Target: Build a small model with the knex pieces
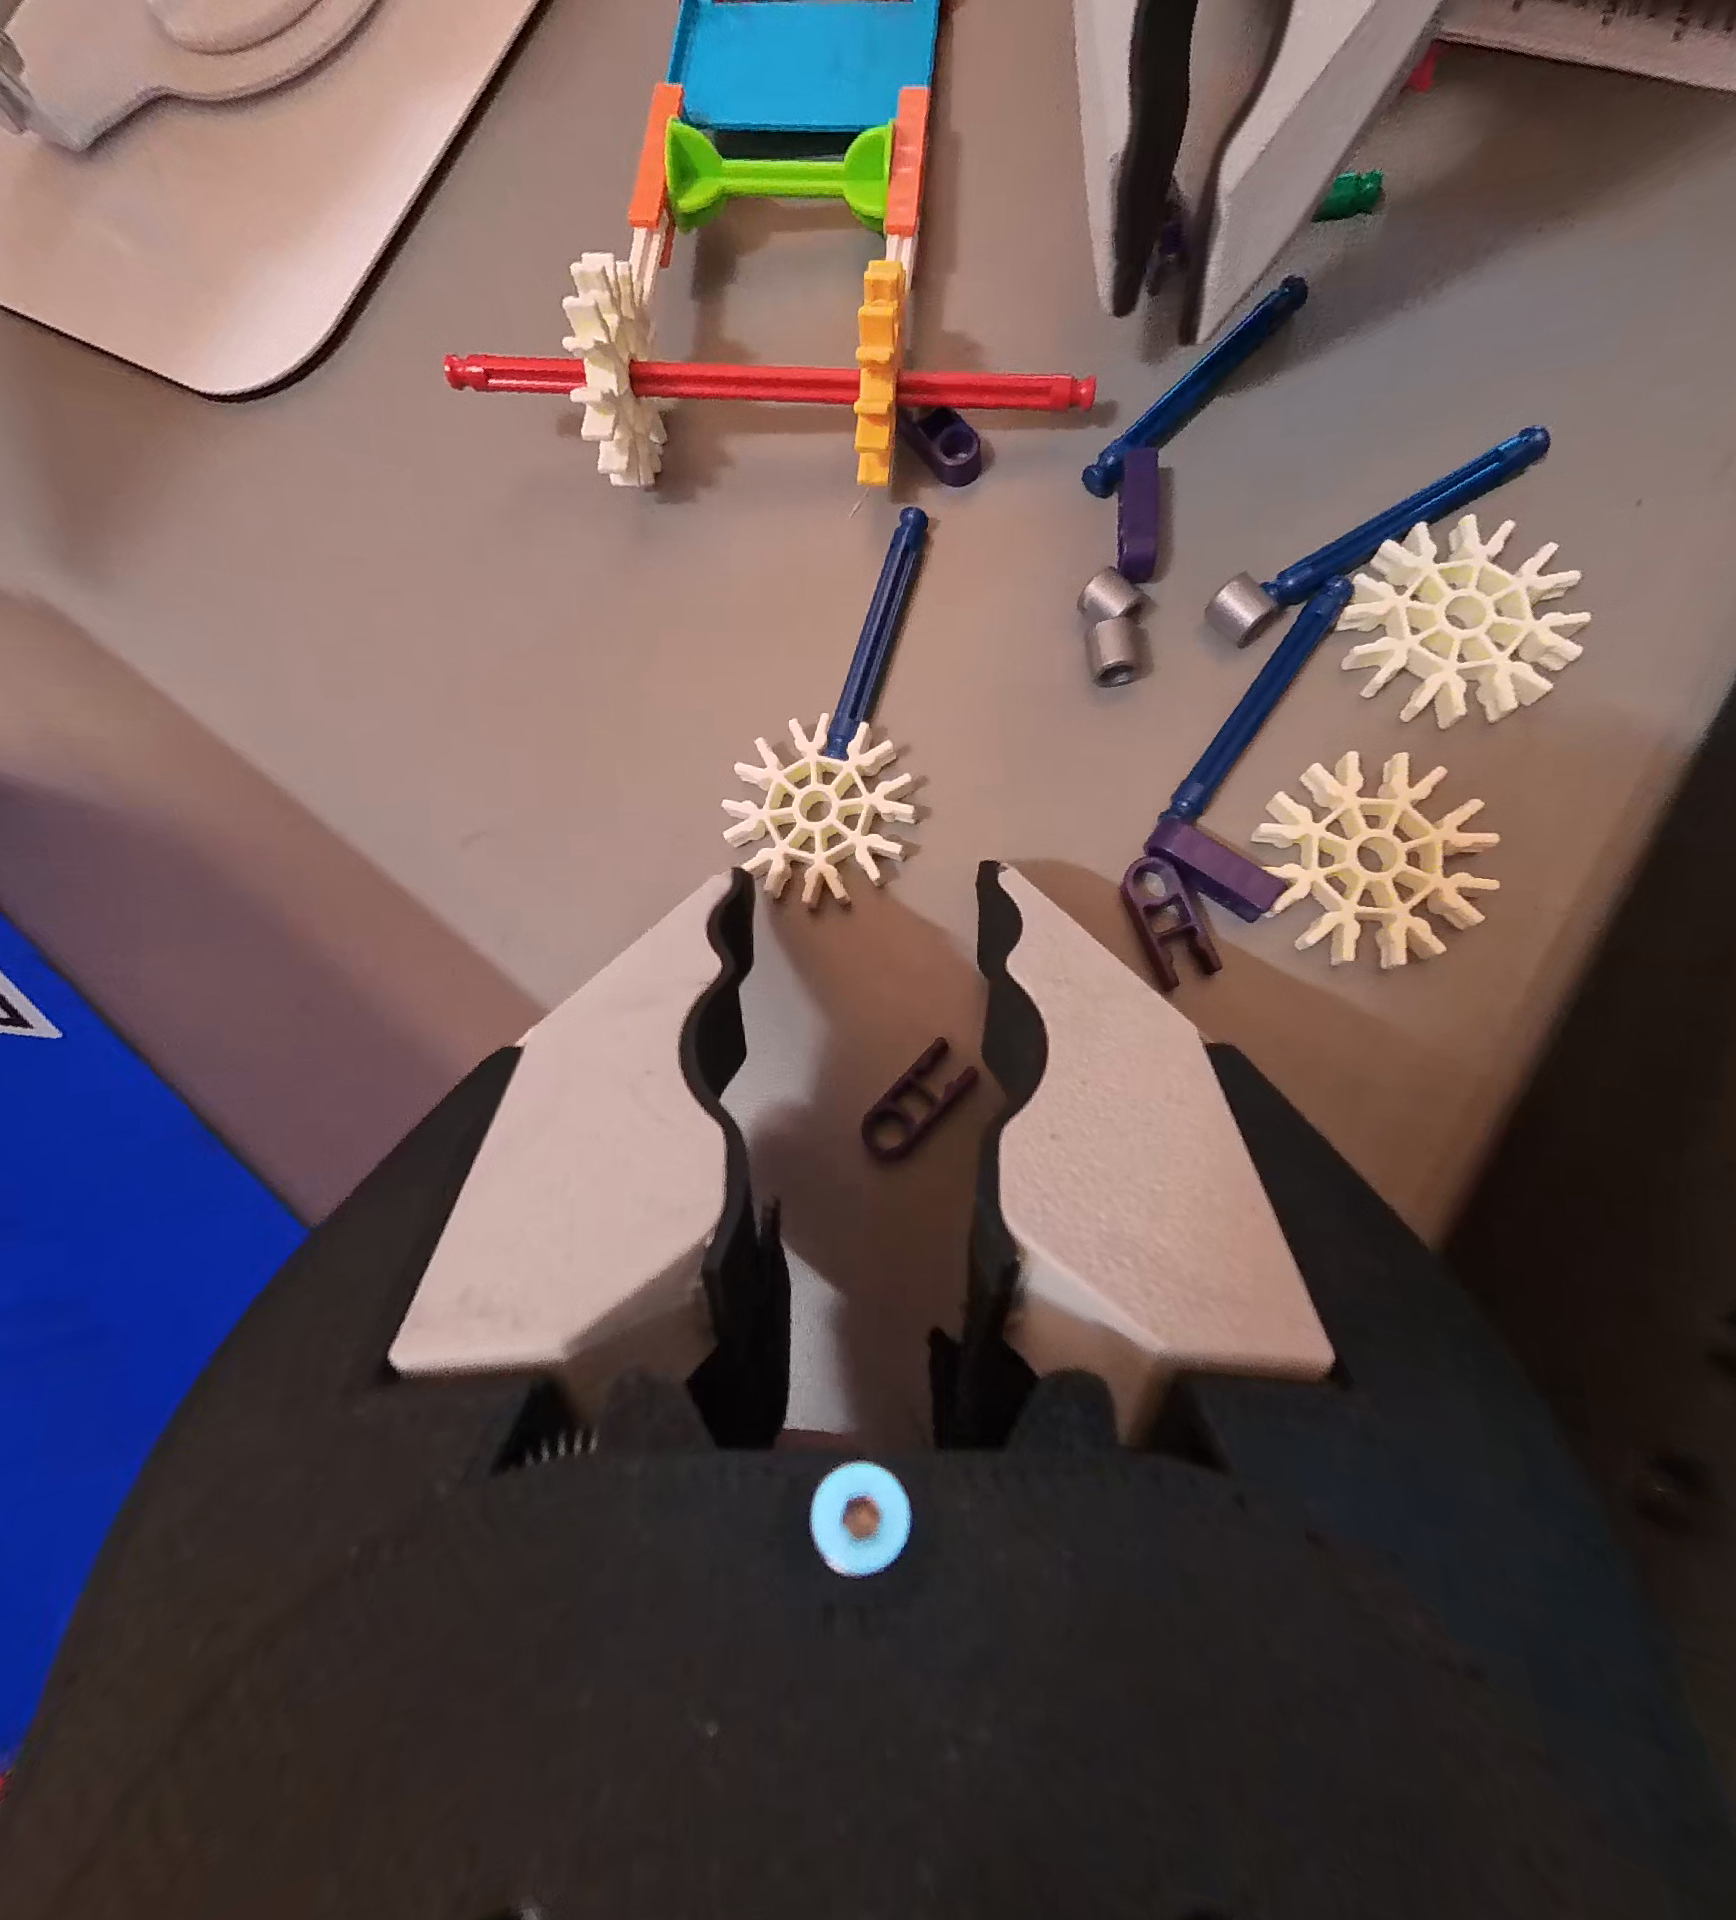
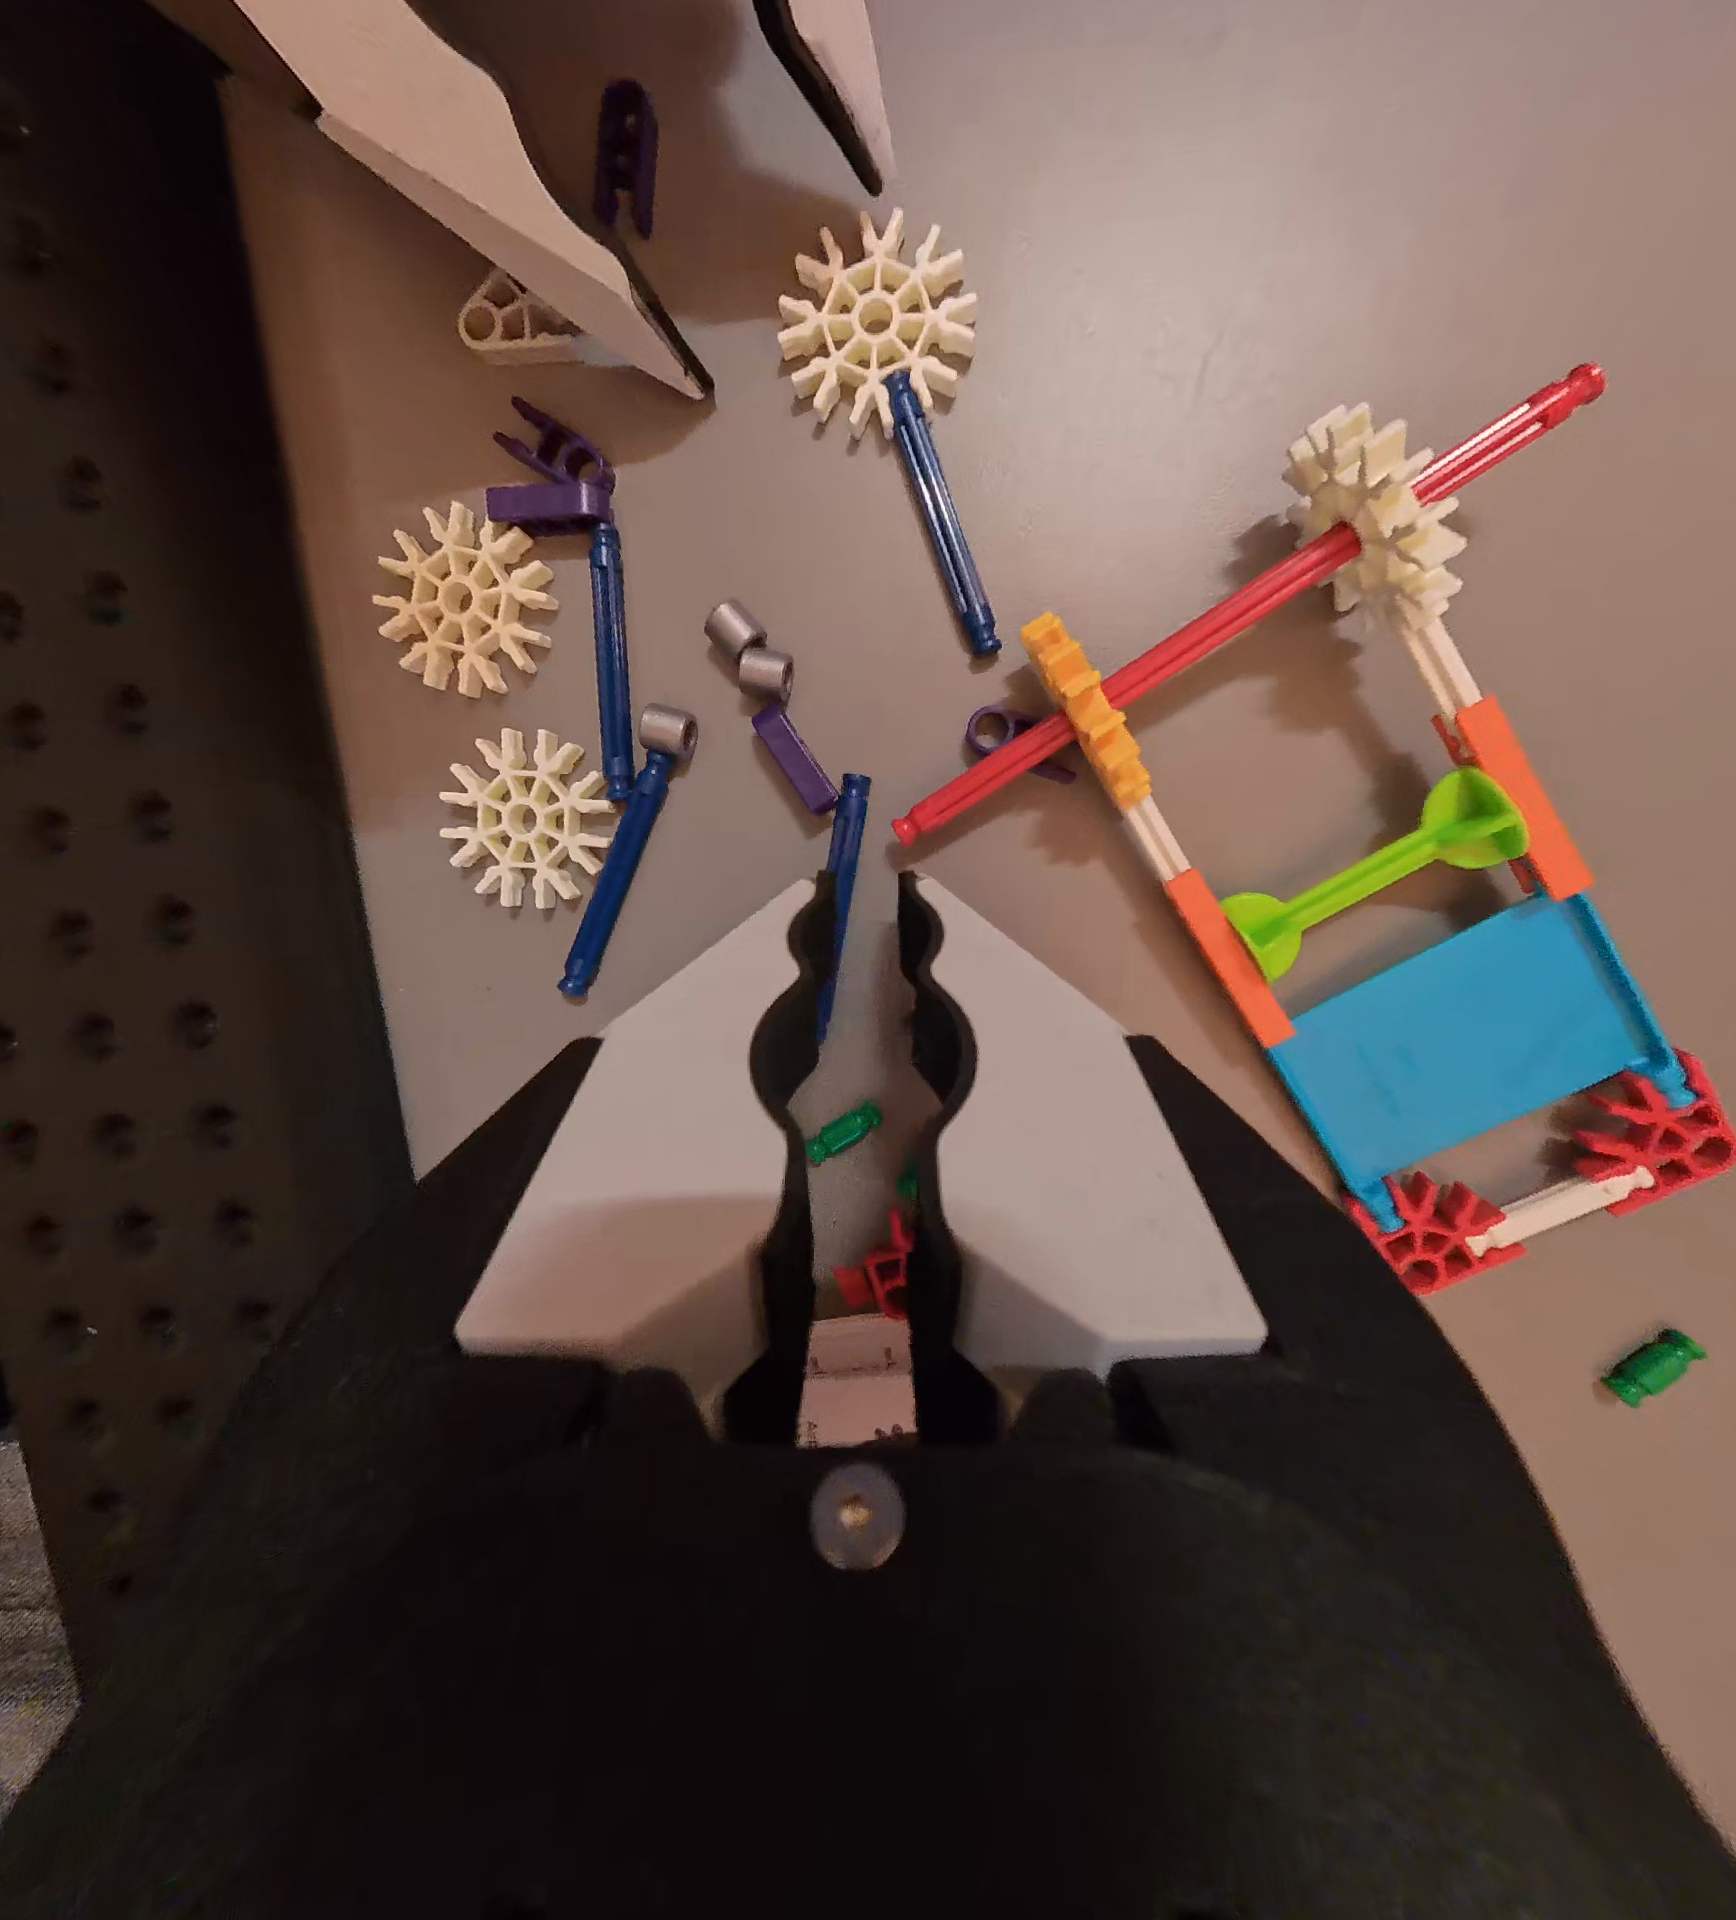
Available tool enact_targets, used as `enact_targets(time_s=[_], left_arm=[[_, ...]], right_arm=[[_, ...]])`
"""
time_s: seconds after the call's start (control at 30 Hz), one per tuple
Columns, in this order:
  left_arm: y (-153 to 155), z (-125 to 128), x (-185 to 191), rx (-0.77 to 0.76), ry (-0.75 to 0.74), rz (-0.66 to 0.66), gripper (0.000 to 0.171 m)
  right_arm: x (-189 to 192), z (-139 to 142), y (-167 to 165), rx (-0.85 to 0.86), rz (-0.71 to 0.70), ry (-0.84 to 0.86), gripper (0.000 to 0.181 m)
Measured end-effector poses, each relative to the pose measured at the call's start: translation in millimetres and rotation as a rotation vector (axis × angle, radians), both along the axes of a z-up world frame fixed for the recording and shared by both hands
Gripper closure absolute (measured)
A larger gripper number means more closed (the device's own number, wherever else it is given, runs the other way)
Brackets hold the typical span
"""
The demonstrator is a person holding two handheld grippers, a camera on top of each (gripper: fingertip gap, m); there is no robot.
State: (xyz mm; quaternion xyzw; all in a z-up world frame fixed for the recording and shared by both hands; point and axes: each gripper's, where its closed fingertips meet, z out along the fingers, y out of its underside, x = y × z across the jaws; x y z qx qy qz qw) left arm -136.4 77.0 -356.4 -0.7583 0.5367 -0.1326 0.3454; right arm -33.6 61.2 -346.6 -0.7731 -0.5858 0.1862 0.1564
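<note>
- The left gripper [image 1: 862, 883] hangs over the grey table [image 1: 324, 623] with its fingers spread apart and nothing between them.
- A small purple clip [image 1: 914, 1101] lies on the table in the gap between those fingers, touched by neither.
- Just past the left fingertips sits a white snowflake wheel [image 1: 820, 810] with a blue rod [image 1: 883, 623] plugged into it.
- The right gripper [image 2: 859, 883] has its fingers narrowly apart; another blue rod [image 2: 840, 894] lies along the inner edge of its left finger, and I can't tell whether it is gripped.
- Under the right gripper's gap lie a green peg [image 2: 843, 1130] and a red connector [image 2: 874, 1273].
- To the right of that gripper stands a toy frame [image 2: 1446, 1039] with a blue panel, orange sleeves, a lime-green bar and a long red axle [image 2: 1248, 603].
- Two loose white wheels [image 2: 464, 597], grey sleeves [image 2: 750, 649] and purple connectors are scattered on the left.
</note>
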Motion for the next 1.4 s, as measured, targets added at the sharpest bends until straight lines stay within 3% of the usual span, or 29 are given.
enact_targets(time_s=[0.27, 0.4, 0.67, 0.77, 0.93, 1.1, 1.23, 1.4], left_arm=[[-5.4, -0.1, 0.7, -0.004, 0.011, -0.008, 0.130], [-14.2, -0.7, 4.4, -0.029, -0.003, -0.034, 0.130], [-25.3, 9.5, 12.8, -0.033, -0.059, -0.099, 0.130], [-20.4, 0.9, 7.9, -0.026, -0.008, -0.082, 0.130], [-38.1, 1.0, 18.9, -0.068, -0.036, -0.160, 0.130], [-25.6, 13.3, 17.2, 0.007, -0.059, -0.131, 0.132], [-16.0, 0.1, 11.2, 0.024, 0.025, -0.111, 0.129], [-41.4, -0.9, 23.9, -0.038, -0.003, -0.200, 0.130]], right_arm=[[4.1, -11.6, -0.3, 0.012, 0.003, -0.054, 0.169], [2.7, -15.6, -1.0, 0.022, 0.010, -0.061, 0.177], [4.8, -8.5, -2.8, 0.013, 0.011, -0.010, 0.177], [2.6, -3.3, -2.6, 0.022, 0.011, 0.009, 0.177], [-2.4, 2.2, -4.4, 0.034, 0.021, 0.030, 0.177], [0.2, 8.0, -1.4, 0.043, 0.007, 0.047, 0.177], [-1.1, 10.7, -1.9, 0.048, 0.007, 0.059, 0.178], [-4.4, 11.8, -4.1, 0.054, 0.015, 0.065, 0.178]])
